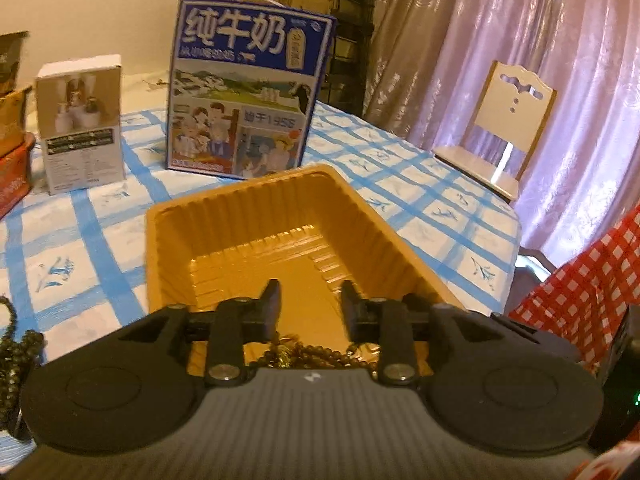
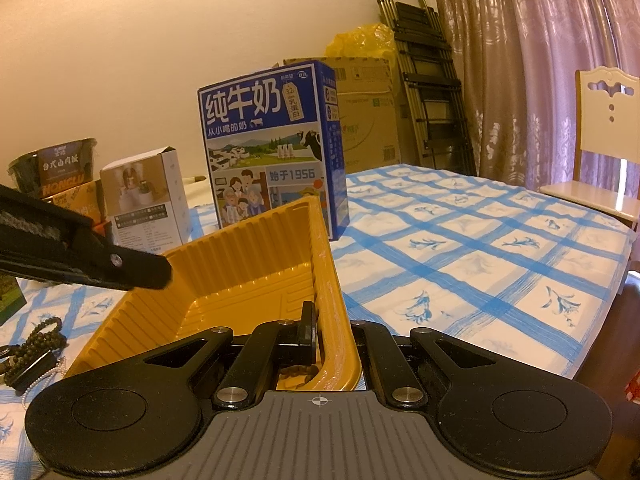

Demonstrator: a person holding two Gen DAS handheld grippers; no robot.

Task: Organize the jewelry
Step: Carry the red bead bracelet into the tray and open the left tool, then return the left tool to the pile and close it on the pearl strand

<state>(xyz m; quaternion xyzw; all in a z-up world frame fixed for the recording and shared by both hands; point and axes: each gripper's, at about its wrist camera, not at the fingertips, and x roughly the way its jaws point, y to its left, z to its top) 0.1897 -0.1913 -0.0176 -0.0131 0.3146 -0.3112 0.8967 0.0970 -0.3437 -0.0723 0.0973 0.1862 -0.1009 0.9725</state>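
Note:
A yellow ribbed plastic tray (image 1: 248,208) sits on the blue-checked tablecloth. Brown bead strings (image 1: 308,354) lie at its near end, partly hidden by my left gripper (image 1: 310,298), which hovers open and empty above them. My right gripper (image 2: 334,326) is shut on the tray's right wall (image 2: 330,280), one finger inside, one outside. The left gripper's fingers (image 2: 120,268) show in the right wrist view over the tray's left side. More dark beads (image 1: 18,354) lie on the cloth left of the tray; they also show in the right wrist view (image 2: 38,340).
A blue milk carton box (image 1: 244,92) and a small white box (image 1: 82,120) stand behind the tray. Food tubs and boxes (image 2: 60,176) are at far left. A chair (image 1: 504,120) stands beyond the table's right edge. Red checked cloth (image 1: 580,292) is at right.

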